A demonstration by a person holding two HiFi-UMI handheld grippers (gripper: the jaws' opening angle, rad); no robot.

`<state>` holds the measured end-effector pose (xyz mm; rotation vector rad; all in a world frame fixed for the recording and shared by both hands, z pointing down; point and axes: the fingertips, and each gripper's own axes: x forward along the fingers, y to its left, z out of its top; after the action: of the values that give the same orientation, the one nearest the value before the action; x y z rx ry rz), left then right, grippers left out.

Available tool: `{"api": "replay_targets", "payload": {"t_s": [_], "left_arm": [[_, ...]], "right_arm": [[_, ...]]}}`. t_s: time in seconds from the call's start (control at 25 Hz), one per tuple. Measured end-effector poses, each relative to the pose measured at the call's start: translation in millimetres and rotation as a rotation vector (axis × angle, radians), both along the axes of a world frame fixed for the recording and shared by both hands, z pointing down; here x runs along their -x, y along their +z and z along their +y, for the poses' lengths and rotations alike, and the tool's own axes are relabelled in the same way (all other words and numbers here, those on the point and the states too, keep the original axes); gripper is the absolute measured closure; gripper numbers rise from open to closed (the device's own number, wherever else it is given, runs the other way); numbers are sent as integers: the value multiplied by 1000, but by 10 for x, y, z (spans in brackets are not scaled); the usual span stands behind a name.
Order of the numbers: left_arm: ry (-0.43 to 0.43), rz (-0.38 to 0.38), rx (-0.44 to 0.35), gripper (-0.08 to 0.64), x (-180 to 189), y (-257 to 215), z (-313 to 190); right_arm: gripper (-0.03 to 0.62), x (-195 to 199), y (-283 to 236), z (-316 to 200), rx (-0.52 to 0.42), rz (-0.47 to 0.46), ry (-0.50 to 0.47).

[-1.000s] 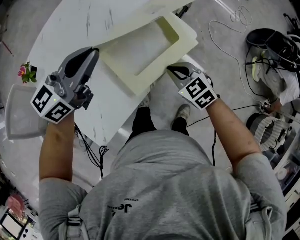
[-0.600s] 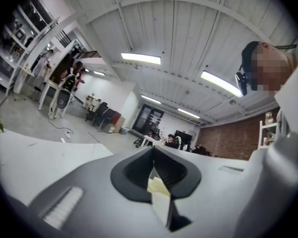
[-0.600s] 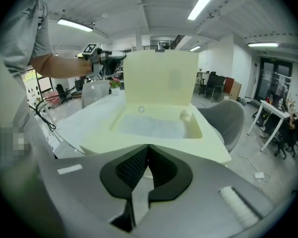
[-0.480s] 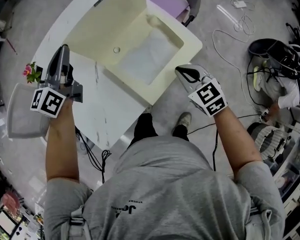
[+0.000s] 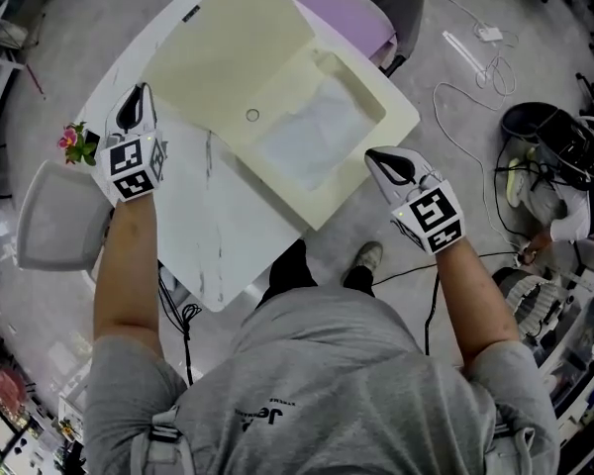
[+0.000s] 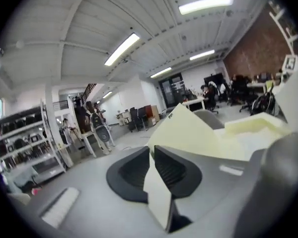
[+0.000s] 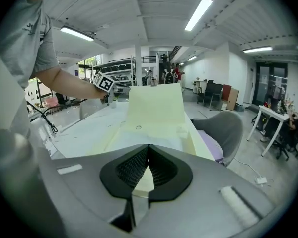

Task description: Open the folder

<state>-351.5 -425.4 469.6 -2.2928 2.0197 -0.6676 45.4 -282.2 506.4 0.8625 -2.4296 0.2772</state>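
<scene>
The cream folder (image 5: 317,137) lies open on the white table (image 5: 208,216), its cover (image 5: 223,52) flat toward the far side, a snap ring (image 5: 252,115) at the fold. White paper lies in its shallow tray. My left gripper (image 5: 134,97) hovers at the table's left edge, apart from the cover, its jaws a sliver apart and holding nothing. In the left gripper view the gripper (image 6: 150,150) has the folder (image 6: 188,128) ahead to the right. My right gripper (image 5: 374,154) is shut at the tray's right edge. The right gripper view shows this gripper (image 7: 148,147) facing the folder (image 7: 154,108).
A small pot of pink flowers (image 5: 74,142) stands by the left gripper. A grey chair (image 5: 54,231) sits off the table's left, a purple-seated chair (image 5: 351,13) beyond the folder. Cables (image 5: 475,57) and bags (image 5: 559,137) lie on the floor at right.
The folder's cover swung from half raised to lying flat and open. My left gripper let go of it and moved left to the table's edge. The right gripper shifted slightly.
</scene>
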Motion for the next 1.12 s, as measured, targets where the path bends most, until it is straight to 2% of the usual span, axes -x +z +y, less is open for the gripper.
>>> {"api": "replay_targets", "payload": {"t_s": [0.12,0.24,0.44,0.56,0.72,0.84,0.92,0.96,1.0,1.12], "left_arm": [[-12,-164,42,491,81,200,-167],[-24,-277,88,487,159,417,-307],[-60,-331,152,480,233,765,-515],[-42,-401,188,477,202,966,-596],[39,-558,239,455,119,1262,-640],[181,-729,298,461,-51,1569,-592],[270,-795,343,492,-166,1767,-535],[295,-796,355,542,-204,1823,-521],[307,-775,365,551,-227,1846,-523],[322,-645,434,554,-261,1830,-574]], "right_arm": [[589,-35,-14,-70,-2,-10,20],[589,-18,-47,-168,-9,-44,41],[588,11,-90,-400,-8,-115,90],[588,0,-92,-565,-15,-137,125],[588,-15,-77,-745,-21,-157,163],[588,-32,-38,-826,-9,-170,180],[588,-51,-8,-866,3,-178,191],[589,-59,3,-883,8,-182,196],[589,-65,11,-898,13,-186,200],[589,-89,38,-939,17,-183,209]]}}
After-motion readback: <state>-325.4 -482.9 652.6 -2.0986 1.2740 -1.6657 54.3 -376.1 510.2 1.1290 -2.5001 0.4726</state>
